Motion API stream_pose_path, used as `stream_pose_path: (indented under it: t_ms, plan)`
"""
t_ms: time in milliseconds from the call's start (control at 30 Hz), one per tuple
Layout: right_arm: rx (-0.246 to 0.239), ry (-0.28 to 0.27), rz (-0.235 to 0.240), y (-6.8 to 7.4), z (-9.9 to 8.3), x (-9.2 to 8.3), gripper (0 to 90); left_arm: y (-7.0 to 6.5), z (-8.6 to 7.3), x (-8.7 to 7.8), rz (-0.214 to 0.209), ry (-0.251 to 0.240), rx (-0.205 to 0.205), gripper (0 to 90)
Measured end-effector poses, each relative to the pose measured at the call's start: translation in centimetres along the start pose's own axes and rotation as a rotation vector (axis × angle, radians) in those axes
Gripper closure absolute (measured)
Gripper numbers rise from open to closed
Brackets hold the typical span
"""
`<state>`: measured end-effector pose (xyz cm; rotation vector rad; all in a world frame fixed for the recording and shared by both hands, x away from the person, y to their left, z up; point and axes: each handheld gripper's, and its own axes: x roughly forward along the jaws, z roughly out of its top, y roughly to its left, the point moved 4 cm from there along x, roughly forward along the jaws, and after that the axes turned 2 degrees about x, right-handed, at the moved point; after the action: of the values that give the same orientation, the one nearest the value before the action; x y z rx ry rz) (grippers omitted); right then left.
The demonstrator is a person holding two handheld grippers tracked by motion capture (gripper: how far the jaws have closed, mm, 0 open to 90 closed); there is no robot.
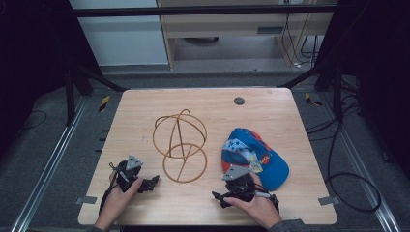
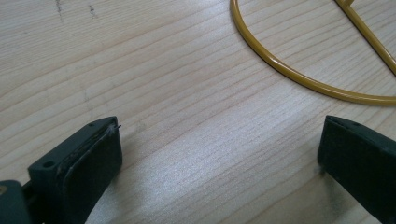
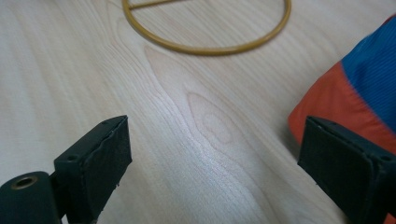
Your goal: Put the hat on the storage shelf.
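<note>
Pale wood forms the table (image 1: pixel 145 203), on which a gold wire frame (image 1: pixel 180 145) of joined rings is set near the middle. Just to its right a blue and orange cap (image 1: pixel 263 159) is laid. The left gripper (image 2: pixel 219 158) is held low over bare wood near the front edge, its jaws spread wide with nothing between them, the frame's ring close ahead. The right gripper (image 3: pixel 212 161) is likewise held wide open and empty, with the cap's orange brim seen just beside its right jaw.

Wire stand (image 1: pixel 180 145) mid-table (image 1: pixel 270 111); cap (image 1: pixel 258 157) just right
</note>
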<state>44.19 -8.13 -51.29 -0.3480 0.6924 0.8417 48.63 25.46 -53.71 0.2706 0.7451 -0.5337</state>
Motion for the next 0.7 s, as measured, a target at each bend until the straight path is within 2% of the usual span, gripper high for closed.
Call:
stream_pose_path:
  t_ms: [67, 100, 133, 167, 200, 233, 267, 300, 333, 367, 467, 500, 533, 667, 700]
  plan:
    - [-0.006, -0.012, -0.002, -0.1, 0.8, -1.4, 9.8, 0.0, 0.0, 0.0, 0.0, 0.0, 0.001, 0.0]
    - [-0.006, -0.012, -0.002, -0.1, 0.8, -1.4, 9.8, 0.0, 0.0, 0.0, 0.0, 0.0, 0.0, 0.0]
    - [-0.011, -0.021, -0.003, -0.4, 1.4, -2.6, 9.6, 0.0, 0.0, 0.0, 0.0, 0.0, 0.0, 0.0]
    - [-0.011, -0.021, -0.003, -0.4, 1.4, -2.6, 9.6, 0.0, 0.0, 0.0, 0.0, 0.0, 0.0, 0.0]
    - [-0.009, -0.02, -0.003, -0.6, 1.6, -3.0, 9.5, 0.0, 0.0, 0.0, 0.0, 0.0, 0.0, 0.0]
    - [-0.004, -0.016, -0.006, -1.4, 1.8, -4.2, 9.7, 0.0, 0.0, 0.0, 0.0, 0.0, 0.0, 0.0]
    - [-0.004, -0.016, -0.006, -1.4, 1.8, -4.2, 9.7, 0.0, 0.0, 0.0, 0.0, 0.0, 0.0, 0.0]
    - [-0.002, -0.011, -0.012, -1.9, 1.9, -4.7, 9.9, 0.0, 0.0, 0.0, 0.0, 0.0, 0.0, 0.0]
    - [0.003, 0.001, -0.031, -3.0, 1.9, -5.7, 10.7, 0.0, 0.0, 0.0, 0.0, 0.0, 0.0, 0.0]
    - [0.003, 0.001, -0.031, -3.0, 1.9, -5.7, 10.7, 0.0, 0.0, 0.0, 0.0, 0.0, 0.0, 0.0]
    - [0.016, 0.022, -0.051, -4.6, 1.7, -7.1, 12.5, 0.0, 0.0, 0.0, 0.0, 0.0, 0.001, 0.0]
    - [0.024, 0.041, -0.068, -5.7, 1.4, -8.0, 14.5, 0.0, 0.0, 0.0, 0.0, 0.0, 0.003, 0.0]
    - [0.024, 0.041, -0.068, -5.7, 1.4, -8.0, 14.5, 0.0, 0.0, 0.0, 0.0, 0.0, 0.003, 0.0]
    - [0.032, 0.088, -0.11, -7.8, 1.0, -9.6, 18.5, 0.0, 0.0, 0.0, 0.0, -0.001, -0.001, 0.0]
    - [0.037, 0.113, -0.112, -8.6, 1.0, -10.0, 22.0, 0.0, 0.0, 0.0, 0.0, -0.002, -0.002, 0.0]
